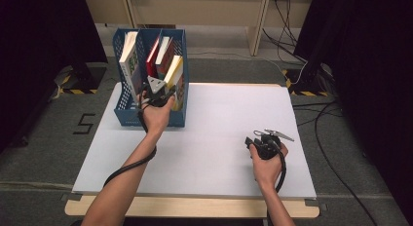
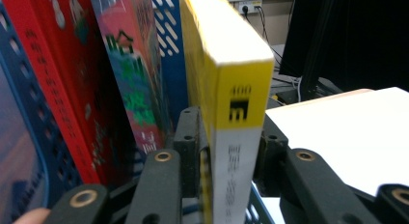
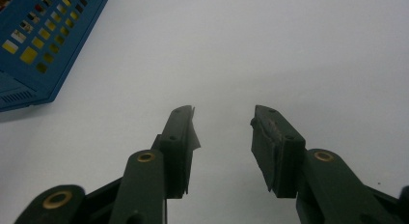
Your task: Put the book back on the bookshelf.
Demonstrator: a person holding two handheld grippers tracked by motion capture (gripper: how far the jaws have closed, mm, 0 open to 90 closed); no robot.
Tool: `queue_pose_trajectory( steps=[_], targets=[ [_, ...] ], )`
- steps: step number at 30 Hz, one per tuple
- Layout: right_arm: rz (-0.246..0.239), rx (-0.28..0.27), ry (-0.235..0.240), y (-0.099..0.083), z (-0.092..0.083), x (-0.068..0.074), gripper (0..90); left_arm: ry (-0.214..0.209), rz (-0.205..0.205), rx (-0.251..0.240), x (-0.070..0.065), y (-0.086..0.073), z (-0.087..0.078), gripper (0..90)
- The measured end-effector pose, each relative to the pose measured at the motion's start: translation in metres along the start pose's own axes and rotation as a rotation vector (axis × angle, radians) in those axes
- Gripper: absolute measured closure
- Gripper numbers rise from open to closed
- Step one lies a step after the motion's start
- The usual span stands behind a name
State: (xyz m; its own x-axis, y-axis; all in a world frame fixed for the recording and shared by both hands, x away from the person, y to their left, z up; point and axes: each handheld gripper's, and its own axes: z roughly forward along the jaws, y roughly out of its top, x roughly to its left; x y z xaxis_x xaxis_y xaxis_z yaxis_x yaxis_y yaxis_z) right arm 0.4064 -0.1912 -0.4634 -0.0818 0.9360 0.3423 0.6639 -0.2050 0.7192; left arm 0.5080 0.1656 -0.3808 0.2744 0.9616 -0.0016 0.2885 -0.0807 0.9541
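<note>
Left gripper (image 2: 226, 151) had its jaws set around the spine of the yellow book (image 2: 231, 89), standing in the blue rack (image 1: 127, 109); grip squarely, lift straight. Right gripper (image 3: 222, 132) rested with jaws apart over the desk (image 3: 289, 50).

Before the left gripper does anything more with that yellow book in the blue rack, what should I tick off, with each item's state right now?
1. Yellow book sits between the left gripper fingers: ok.
2. Pads press on the book: cannot tell; the left one lies along the cover, the right looks slightly apart.
3. Book stands in the blue rack, leaning: ok.
4. Neighbouring red book clear of the fingers: ok.
5. Right gripper open, nothing between its fingers, over the bare table: ok.
6. Rack steady on the table: cannot tell.
</note>
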Motion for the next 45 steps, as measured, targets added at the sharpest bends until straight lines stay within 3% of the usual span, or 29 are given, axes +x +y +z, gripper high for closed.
queue_pose_trajectory(
  steps=[7, 29, 39, 43, 45],
  targets=[
    [-0.003, 0.005, 0.001, -0.001, 0.001, 0.0, 59.7, 0.03, -0.012, 0.009, -0.003, 0.003, 0.007, 74.6],
    [0.013, 0.004, -0.007, 0.001, -0.002, -0.003, 59.7, 0.073, -0.034, 0.001, 0.001, 0.014, 0.045, 74.7],
    [0.002, 0.0, -0.006, 0.001, -0.002, -0.005, 59.7, 0.068, -0.04, -0.006, 0.004, 0.016, 0.053, 74.2],
    [0.0, 0.0, -0.004, 0.001, -0.002, -0.004, 59.7, 0.052, -0.022, -0.012, 0.005, 0.016, 0.05, 70.7],
    [-0.002, 0.002, -0.005, 0.002, -0.002, -0.004, 59.7, 0.035, -0.034, -0.022, 0.006, 0.018, 0.044, 68.5]
  ],
)
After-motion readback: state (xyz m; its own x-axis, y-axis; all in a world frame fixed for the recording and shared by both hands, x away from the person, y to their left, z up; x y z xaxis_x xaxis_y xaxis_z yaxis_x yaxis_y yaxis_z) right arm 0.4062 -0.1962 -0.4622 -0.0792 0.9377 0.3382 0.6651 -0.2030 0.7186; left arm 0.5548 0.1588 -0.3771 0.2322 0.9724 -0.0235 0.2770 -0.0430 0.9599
